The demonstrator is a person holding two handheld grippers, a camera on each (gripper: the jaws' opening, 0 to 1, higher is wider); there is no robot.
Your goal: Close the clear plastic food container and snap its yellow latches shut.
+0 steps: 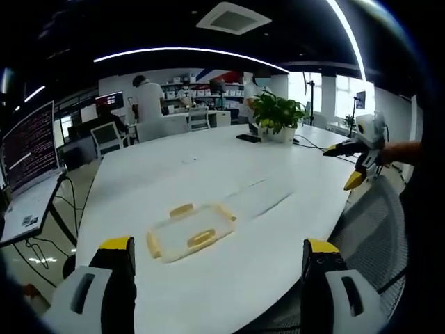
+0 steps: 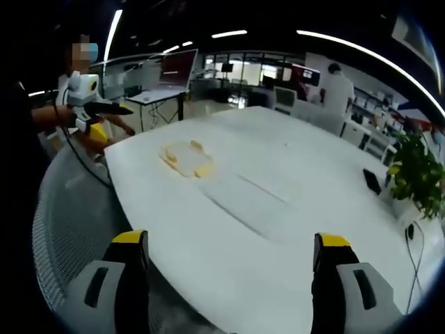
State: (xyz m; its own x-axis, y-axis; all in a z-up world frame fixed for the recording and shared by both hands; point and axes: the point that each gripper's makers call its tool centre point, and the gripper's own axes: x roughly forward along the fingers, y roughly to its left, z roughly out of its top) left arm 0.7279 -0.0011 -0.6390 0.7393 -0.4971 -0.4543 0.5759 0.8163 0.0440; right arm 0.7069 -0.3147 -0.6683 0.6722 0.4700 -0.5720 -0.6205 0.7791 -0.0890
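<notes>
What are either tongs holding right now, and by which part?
Nothing. Left tongs and right tongs are open and empty; the container lies untouched on the table.

A large white table point(image 1: 208, 174) with rounded edges carries a clear plastic food container point(image 1: 189, 232) with yellow latches point(image 1: 200, 239), lying flat near one edge. At the far end stand a potted plant point(image 1: 277, 115) and a dark phone point(image 1: 248, 138), with a thin cable point(image 1: 313, 145) trailing beside them.

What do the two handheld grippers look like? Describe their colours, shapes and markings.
Each gripper has two pale grey jaws with a dark slot, black inner faces and yellow tips. That holds for the left gripper and the right gripper. Seen across the table, each carries a white body.
</notes>
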